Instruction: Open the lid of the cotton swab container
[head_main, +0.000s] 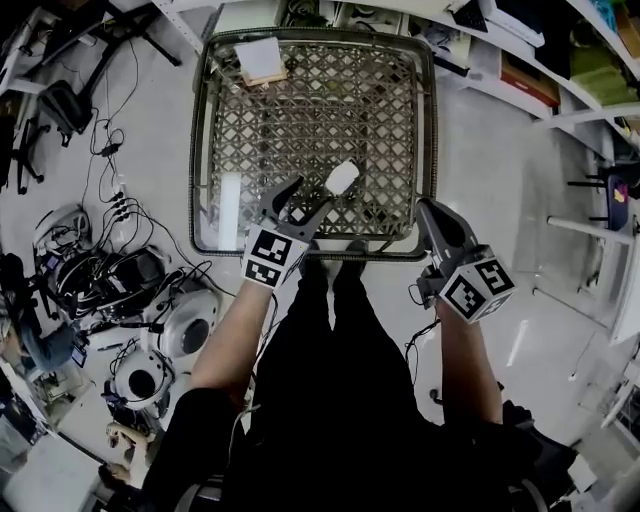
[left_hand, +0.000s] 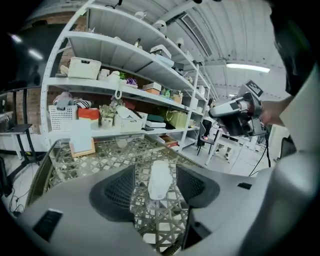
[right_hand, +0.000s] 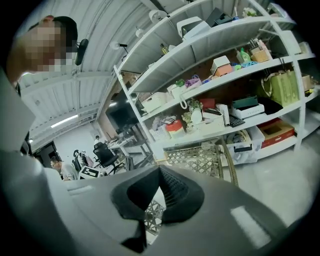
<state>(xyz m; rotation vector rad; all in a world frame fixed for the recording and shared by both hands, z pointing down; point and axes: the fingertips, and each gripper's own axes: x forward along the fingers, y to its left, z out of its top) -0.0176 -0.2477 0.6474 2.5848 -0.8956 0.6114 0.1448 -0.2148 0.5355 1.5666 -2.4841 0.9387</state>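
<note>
White-topped cotton swab container (head_main: 341, 178) rests on the lattice table (head_main: 300, 100)

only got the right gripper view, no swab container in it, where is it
Observer: The cotton swab container is on the lattice table, near its front edge.
Operator: left one holding it
Observer: No. The left hand-held gripper is open, with the container lined up in the gap and not gripped.
Operator: and mine
Observer: Your right hand-held gripper is to the right of the container, at the table's front right corner.
</note>
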